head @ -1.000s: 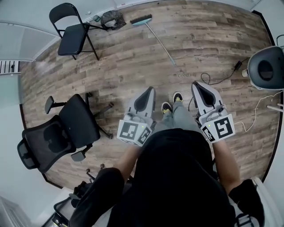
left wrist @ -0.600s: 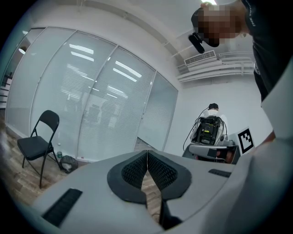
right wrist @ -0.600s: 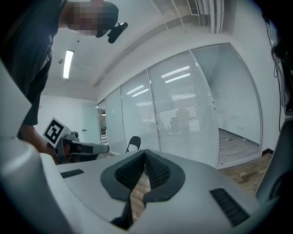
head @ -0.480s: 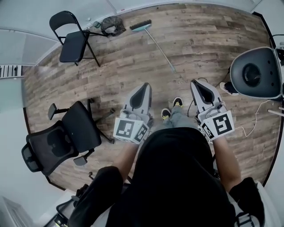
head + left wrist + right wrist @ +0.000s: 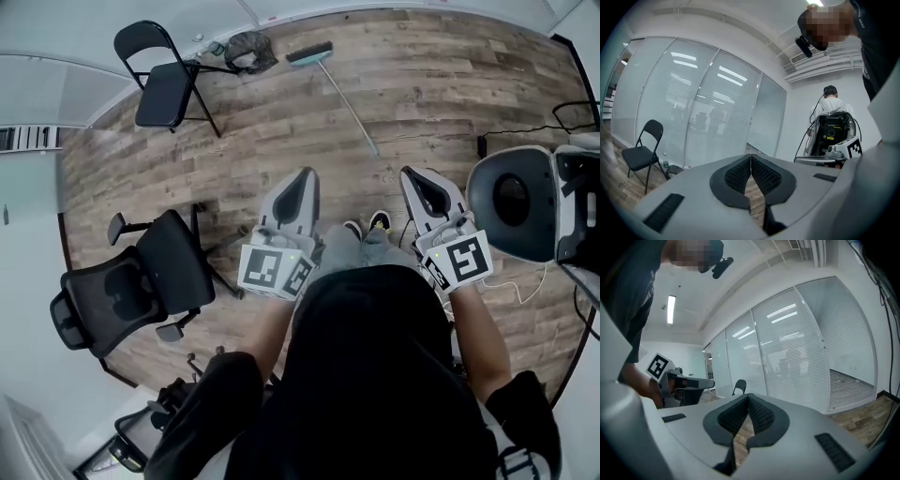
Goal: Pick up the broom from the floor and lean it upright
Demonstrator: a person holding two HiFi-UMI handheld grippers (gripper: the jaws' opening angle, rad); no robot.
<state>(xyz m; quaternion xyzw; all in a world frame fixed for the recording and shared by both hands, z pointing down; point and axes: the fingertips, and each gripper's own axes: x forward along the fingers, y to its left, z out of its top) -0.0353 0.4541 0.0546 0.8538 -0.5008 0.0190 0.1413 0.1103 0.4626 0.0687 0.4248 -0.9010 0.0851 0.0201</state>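
Left gripper (image 5: 304, 178) and right gripper (image 5: 415, 178), jaws pressed together, empty; broom (image 5: 338, 90) flat on wood floor (image 5: 441, 75) ahead.

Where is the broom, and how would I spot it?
Look to the far end of the wooden floor, by the white wall where the black folding chair stands. In the head view, just right of that chair and a dark bundle, the broom lies flat on the boards. It is the only thing with a teal brush head and a long thin handle.

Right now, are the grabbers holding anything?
No. The left gripper and right gripper are both shut and empty; the broom lies on the floor, untouched.
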